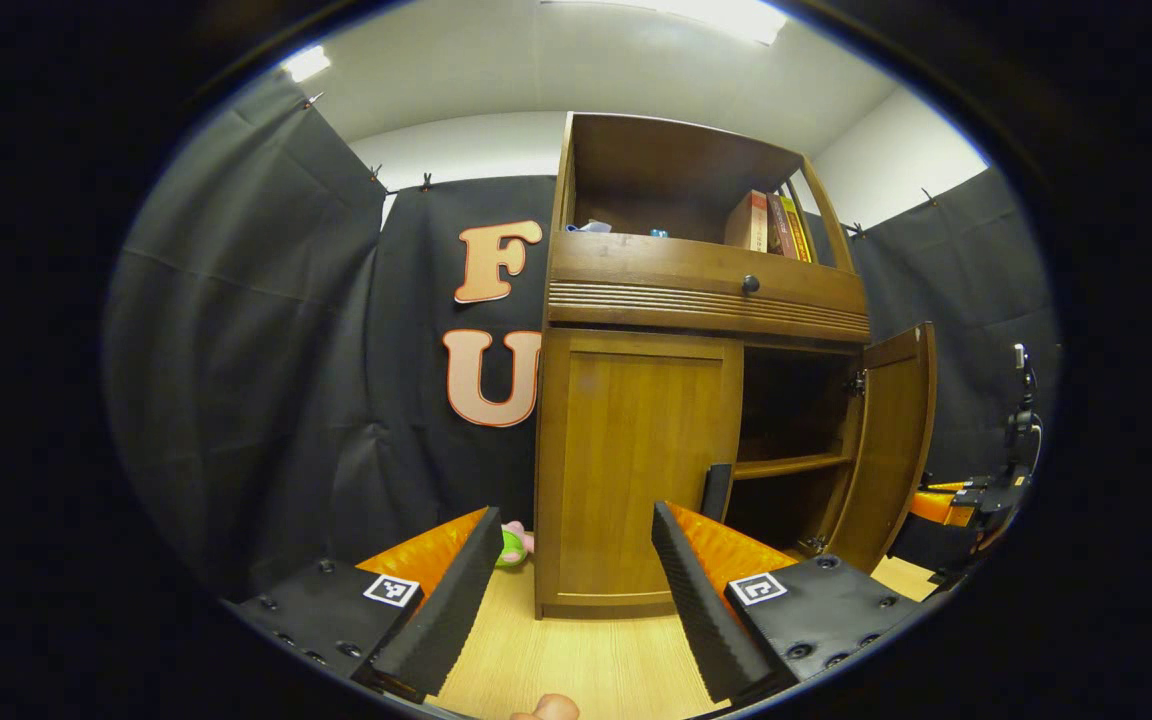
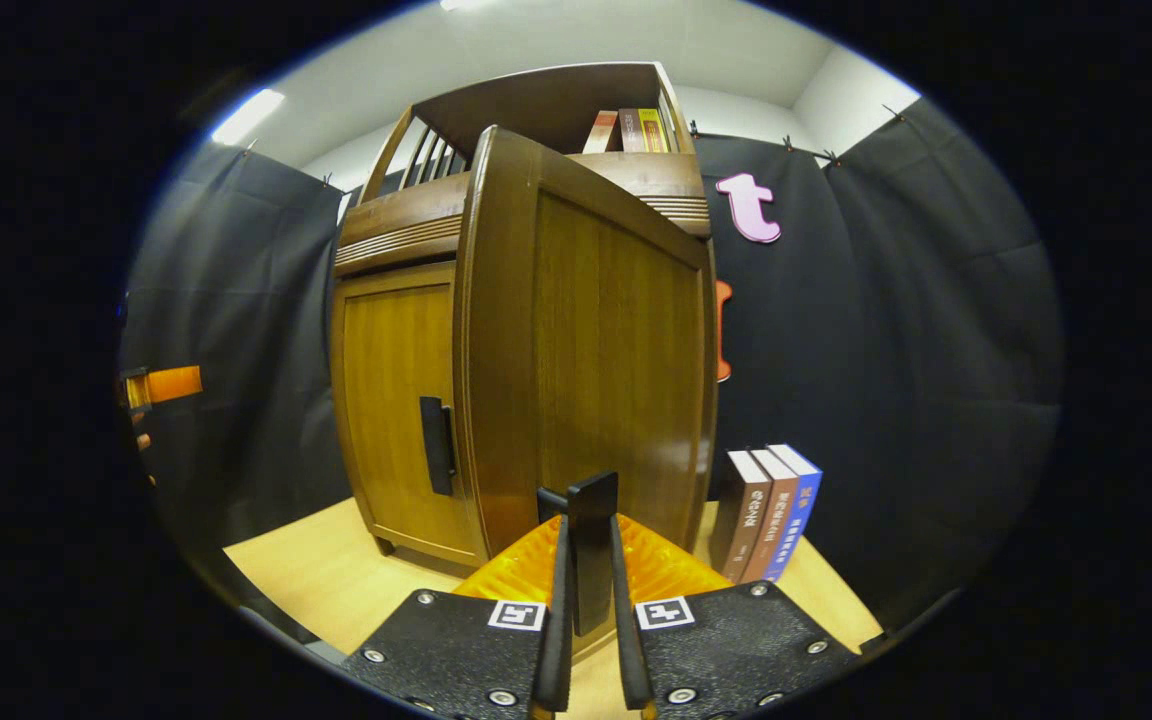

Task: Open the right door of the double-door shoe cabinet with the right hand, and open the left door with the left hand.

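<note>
The wooden shoe cabinet (image 1: 696,400) stands on a light wood tabletop (image 1: 576,660) against the black cloth wall. In the left gripper view its right door (image 1: 891,440) is swung wide open, showing a dark inside with one shelf (image 1: 791,465), while the left door (image 1: 636,460) sits flush and closed. The left door's black handle (image 1: 716,492) stands at that door's inner edge, just above the tip of one finger of the left gripper (image 1: 576,580). The left gripper's fingers are spread wide apart with nothing between them, hanging in front of the closed left door and not touching it. A small green and pink toy (image 1: 513,545) lies on the tabletop by the cabinet's left corner. Above the doors runs a drawer with a round knob (image 1: 750,284), and the open top shelf holds a few books (image 1: 774,222).

In the right gripper view the right gripper (image 2: 591,600) has its two fingers pressed in on the right door's black handle (image 2: 591,530), gripping it from both sides. The open door's outer face (image 2: 596,360) stands straight ahead. Three books (image 2: 774,510) stand upright on the tabletop just right of that door, near the cloth. The other gripper's orange body (image 2: 164,385) shows at the far left edge
</note>
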Tool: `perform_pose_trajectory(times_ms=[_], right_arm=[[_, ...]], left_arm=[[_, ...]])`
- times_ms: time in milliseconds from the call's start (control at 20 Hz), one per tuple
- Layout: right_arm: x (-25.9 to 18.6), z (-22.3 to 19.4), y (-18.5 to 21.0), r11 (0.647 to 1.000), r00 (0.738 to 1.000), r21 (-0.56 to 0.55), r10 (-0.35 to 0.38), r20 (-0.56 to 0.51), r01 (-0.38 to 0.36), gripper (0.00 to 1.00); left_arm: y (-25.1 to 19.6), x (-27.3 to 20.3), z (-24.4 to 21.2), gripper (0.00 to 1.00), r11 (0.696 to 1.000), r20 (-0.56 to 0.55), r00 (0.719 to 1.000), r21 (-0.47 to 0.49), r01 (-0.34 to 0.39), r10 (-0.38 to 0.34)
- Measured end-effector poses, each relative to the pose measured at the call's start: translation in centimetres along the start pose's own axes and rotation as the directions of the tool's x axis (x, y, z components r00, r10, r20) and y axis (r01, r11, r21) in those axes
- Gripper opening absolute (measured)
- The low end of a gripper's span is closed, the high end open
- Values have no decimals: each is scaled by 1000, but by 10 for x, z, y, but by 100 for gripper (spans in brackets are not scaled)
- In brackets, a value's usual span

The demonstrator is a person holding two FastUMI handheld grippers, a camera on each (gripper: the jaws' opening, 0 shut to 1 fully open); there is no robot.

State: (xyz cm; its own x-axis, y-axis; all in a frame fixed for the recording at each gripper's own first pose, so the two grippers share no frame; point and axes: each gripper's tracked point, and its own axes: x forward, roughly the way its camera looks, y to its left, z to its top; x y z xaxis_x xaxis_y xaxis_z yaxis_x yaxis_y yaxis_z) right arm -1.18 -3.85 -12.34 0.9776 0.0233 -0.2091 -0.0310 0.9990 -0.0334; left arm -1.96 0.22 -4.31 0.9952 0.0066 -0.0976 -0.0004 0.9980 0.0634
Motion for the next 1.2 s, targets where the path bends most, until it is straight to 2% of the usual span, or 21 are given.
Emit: perform_pose_trajectory(times_ms=[50, 100, 150, 200, 250, 300, 350, 450, 650, 750, 800, 850, 1050, 1100, 1150, 1200], right_arm=[[-4, 0, -6, 1000, 1000, -9, -18, 0, 18, 27], [-7, 0, -11, 1000, 1000, -12, -29, 0, 29, 15], [-9, 0, -16, 999, 999, -13, -36, -3, 36, 24], [-11, -1, -22, 999, 999, -12, -45, -3, 45, 14], [-13, -1, -28, 998, 998, -15, -56, -4, 56, 13], [-16, -1, -34, 998, 998, -17, -69, -4, 68, 22], [-20, -1, -41, 996, 997, -13, -83, -3, 83, 10], [-25, 0, -55, 994, 994, -12, -111, -3, 111, 8], [-31, -3, -89, 986, 986, -14, -168, 2, 168, 5], [-33, -5, -104, 983, 983, 8, -185, 6, 185, 3], [-34, -5, -109, 983, 983, 25, -184, 6, 184, 13], [-35, -5, -113, 982, 983, 35, -183, 5, 183, 3], [-38, -7, -125, 980, 983, 72, -186, -2, 186, 3], [-40, -7, -127, 979, 981, 70, -192, 1, 191, 13], [-43, -6, -132, 977, 979, 63, -205, 10, 204, 5], [-48, -5, -139, 974, 975, 51, -222, 19, 221, 5]], left_arm=[[-2, 1, 0, 95, 1000, -2, 1000, 0, 3, -3], [-4, 3, 1, 96, 1000, -2, 1000, 2, 6, -6], [-5, 5, 1, 96, 1000, -2, 1000, -3, 7, -7], [-7, 7, -1, 95, 1000, -4, 1000, -8, 9, -9], [-9, 9, -3, 95, 1000, -7, 1000, -13, 12, -13], [-13, 11, -3, 95, 1000, -11, 1000, -17, 15, -16], [-15, 13, -4, 95, 1000, -15, 1000, -19, 17, -18], [-22, 18, -5, 95, 1000, -21, 999, -16, 24, -25], [-45, 29, -7, 96, 997, -13, 998, -44, 68, -69], [-51, 35, -8, 97, 997, -10, 998, -35, 63, -63], [-56, 39, -10, 95, 998, -11, 998, -28, 62, -62], [-62, 44, -14, 97, 998, -16, 998, -24, 66, -66], [-89, 63, -30, 97, 995, -45, 994, -16, 97, -98], [-94, 70, -32, 95, 994, -47, 993, -11, 105, -105], [-99, 76, -34, 97, 994, -51, 992, -2, 112, -112], [-105, 82, -39, 95, 993, -55, 992, 7, 115, -115]])
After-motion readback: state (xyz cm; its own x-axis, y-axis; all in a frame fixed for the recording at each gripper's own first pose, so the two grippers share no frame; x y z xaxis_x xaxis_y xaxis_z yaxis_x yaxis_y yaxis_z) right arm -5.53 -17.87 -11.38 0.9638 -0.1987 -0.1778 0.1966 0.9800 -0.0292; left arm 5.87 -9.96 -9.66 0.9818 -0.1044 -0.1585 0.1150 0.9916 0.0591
